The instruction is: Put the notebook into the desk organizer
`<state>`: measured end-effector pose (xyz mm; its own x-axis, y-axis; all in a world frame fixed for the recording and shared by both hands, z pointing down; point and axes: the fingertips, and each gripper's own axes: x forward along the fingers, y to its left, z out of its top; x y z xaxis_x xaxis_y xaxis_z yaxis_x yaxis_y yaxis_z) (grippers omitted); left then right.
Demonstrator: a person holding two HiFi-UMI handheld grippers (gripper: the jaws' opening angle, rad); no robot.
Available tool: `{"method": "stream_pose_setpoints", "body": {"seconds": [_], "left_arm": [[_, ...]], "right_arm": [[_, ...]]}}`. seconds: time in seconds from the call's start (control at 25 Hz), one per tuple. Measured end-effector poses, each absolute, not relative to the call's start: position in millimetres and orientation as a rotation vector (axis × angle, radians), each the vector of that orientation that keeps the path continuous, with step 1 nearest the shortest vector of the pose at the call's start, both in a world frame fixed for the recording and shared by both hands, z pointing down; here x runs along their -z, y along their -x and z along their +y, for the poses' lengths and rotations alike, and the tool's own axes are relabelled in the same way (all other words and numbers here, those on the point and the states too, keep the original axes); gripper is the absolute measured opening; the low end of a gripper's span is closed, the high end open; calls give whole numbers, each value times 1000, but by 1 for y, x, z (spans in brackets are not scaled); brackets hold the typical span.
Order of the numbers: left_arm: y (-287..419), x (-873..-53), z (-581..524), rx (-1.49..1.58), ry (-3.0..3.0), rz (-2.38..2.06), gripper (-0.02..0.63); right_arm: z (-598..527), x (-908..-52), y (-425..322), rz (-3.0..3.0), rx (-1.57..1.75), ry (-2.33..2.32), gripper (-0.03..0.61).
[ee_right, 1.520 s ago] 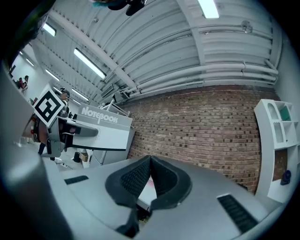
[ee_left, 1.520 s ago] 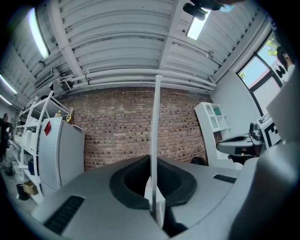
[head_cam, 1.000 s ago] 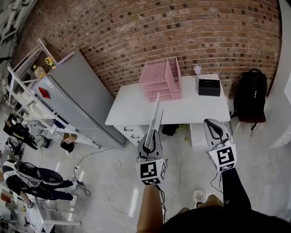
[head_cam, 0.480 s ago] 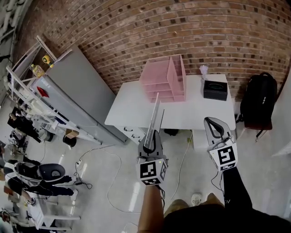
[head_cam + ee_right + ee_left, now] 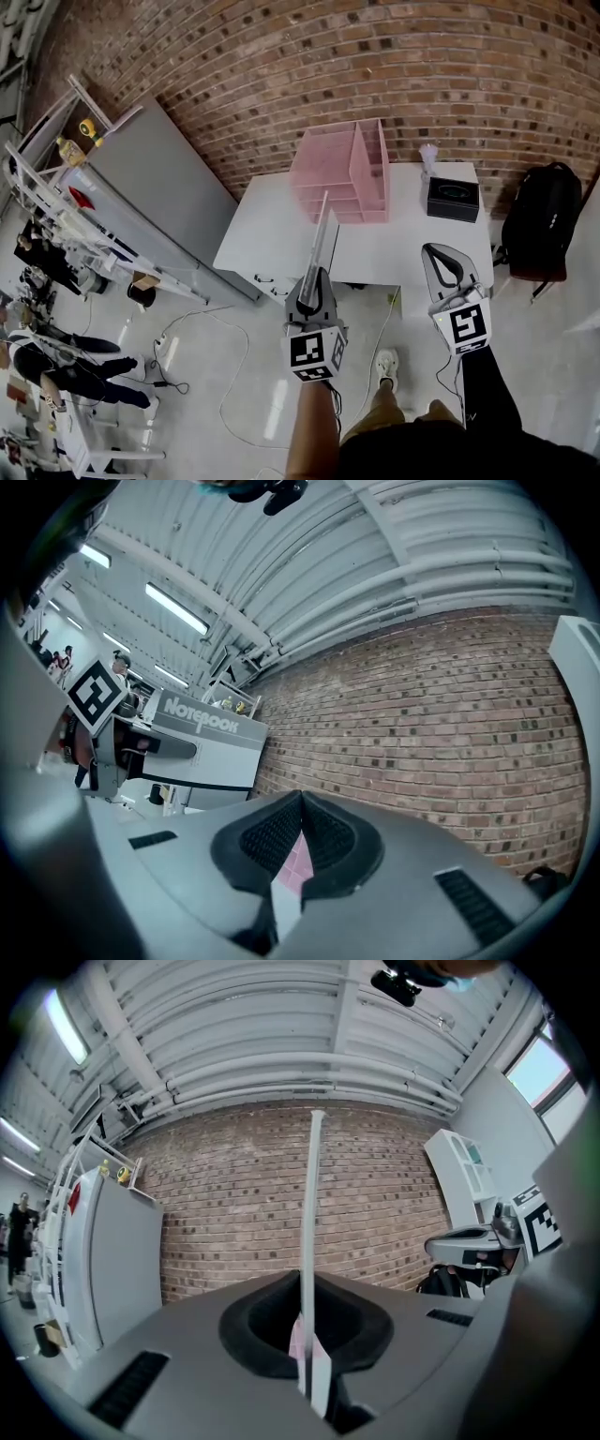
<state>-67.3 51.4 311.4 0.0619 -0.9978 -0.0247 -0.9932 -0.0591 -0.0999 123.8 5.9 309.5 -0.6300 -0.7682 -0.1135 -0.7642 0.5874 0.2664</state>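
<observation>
- Closer than a second ago, the white bench (image 5: 272, 239) and its pink desk organizer (image 5: 342, 173) now fill the upper centre of my head view. The black backpack (image 5: 544, 220) has slid toward the right edge.
- My left hand-held gripper (image 5: 312, 279), centre frame, is clenched on the grey notebook (image 5: 320, 234). The notebook is seen edge-on, and its far end overlaps the bench just below the organizer.
- My right hand-held gripper (image 5: 439, 261), lower right, is closed with nothing in it.
</observation>
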Motion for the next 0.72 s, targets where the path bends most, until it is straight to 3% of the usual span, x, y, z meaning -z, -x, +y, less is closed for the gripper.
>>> {"method": "stream_pose_setpoints", "body": {"seconds": [0.72], "left_arm": [[148,-297,-141,19,2292,2002,20]], "right_arm": [[-169,-283,-46,-2704,532,-1442,21]]}}
